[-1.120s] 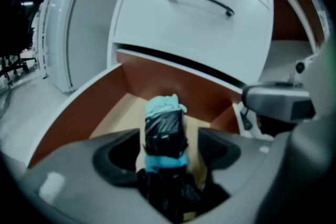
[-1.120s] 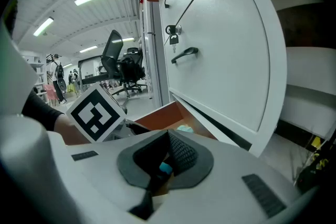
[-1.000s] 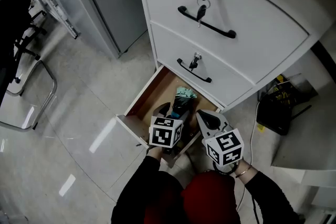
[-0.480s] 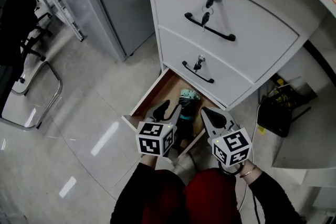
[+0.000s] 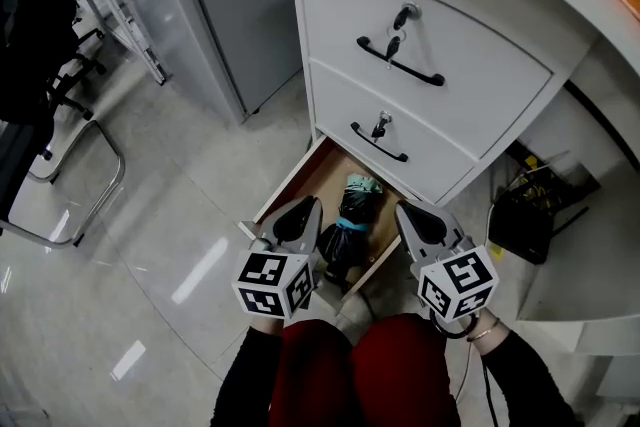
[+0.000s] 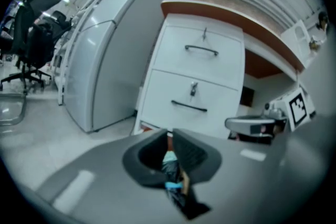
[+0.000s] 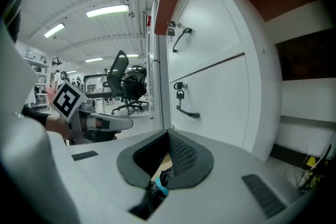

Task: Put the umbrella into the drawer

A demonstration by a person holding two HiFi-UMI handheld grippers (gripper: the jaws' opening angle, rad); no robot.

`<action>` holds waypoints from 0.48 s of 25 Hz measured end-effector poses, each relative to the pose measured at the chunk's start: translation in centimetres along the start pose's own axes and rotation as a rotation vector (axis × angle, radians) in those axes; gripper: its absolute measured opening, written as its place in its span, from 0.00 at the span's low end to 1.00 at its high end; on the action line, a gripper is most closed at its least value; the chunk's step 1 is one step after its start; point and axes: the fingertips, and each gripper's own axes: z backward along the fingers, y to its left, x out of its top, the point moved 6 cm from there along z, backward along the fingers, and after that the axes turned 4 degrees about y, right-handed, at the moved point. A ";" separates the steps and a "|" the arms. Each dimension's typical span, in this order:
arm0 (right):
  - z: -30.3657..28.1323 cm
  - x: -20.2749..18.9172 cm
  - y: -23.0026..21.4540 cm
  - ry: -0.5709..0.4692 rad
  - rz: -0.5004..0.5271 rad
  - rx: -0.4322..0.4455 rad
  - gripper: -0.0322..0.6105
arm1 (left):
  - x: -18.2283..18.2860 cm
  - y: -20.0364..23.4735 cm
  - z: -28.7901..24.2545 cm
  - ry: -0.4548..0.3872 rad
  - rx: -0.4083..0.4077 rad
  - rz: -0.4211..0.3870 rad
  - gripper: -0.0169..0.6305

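Note:
The folded black umbrella (image 5: 350, 220), with a teal tip and a blue band, lies in the open bottom drawer (image 5: 285, 190) of the white cabinet. Both grippers hang above the drawer's front edge, apart from the umbrella. My left gripper (image 5: 305, 210) is at the left, its jaws closing to almost touching with nothing between them. My right gripper (image 5: 410, 212) at the right is shut and empty. In the left gripper view the umbrella (image 6: 170, 176) shows far below through the slit under the left gripper (image 6: 169, 132). The right gripper (image 7: 169, 134) looks down on the umbrella (image 7: 159, 186) likewise.
Two shut drawers with black handles (image 5: 400, 63) and hanging keys sit above the open one. A grey cabinet (image 5: 215, 5) stands to the left, with a chair frame (image 5: 70, 185) further left. A black box with cables (image 5: 525, 205) lies under the desk at right.
Both grippers have lifted up and back from the drawer. The left gripper's jaws went from wide open to nearly together. The umbrella stays lying in the drawer.

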 end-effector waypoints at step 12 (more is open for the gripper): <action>3.5 3.9 1.3 -0.075 -0.015 0.053 0.05 | 2.1 -0.1 6.3 -0.120 0.060 0.003 0.03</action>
